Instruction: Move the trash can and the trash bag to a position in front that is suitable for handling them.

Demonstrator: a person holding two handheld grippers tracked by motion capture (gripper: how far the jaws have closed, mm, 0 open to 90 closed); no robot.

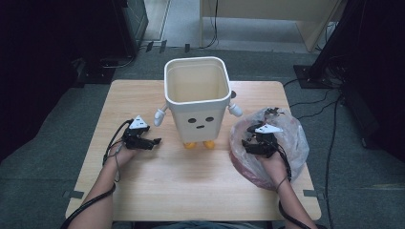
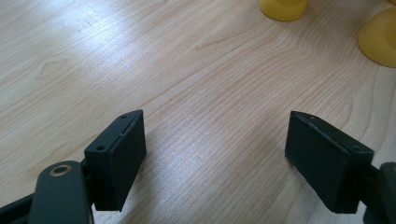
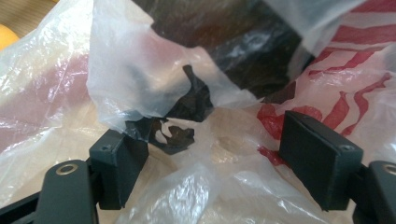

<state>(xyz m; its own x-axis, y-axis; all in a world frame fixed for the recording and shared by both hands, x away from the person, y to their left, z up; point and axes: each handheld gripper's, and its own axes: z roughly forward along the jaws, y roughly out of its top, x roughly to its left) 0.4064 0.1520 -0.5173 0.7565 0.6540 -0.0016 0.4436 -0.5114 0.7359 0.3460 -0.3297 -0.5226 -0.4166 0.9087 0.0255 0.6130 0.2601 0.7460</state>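
Observation:
A cream bin (image 1: 197, 98) shaped like a character, with a dotted face, small white arms and yellow feet (image 2: 380, 39), stands at the table's middle back. At its right lies a crumpled clear plastic bag (image 1: 286, 138) with red stripes and black bits inside (image 3: 187, 112). My right gripper (image 1: 249, 135) sits over the bag, jaws open, with loose film between the pads (image 3: 317, 156) but not pinched. My left gripper (image 1: 156, 141) rests low over bare wood (image 2: 215, 93) left of the bin, open and holding nothing.
The wooden table (image 1: 191, 186) has free room in front of the bin and between my hands. Dark furniture and cables (image 1: 329, 119) surround the table on a grey floor. A cable trails from each gripper along the forearm.

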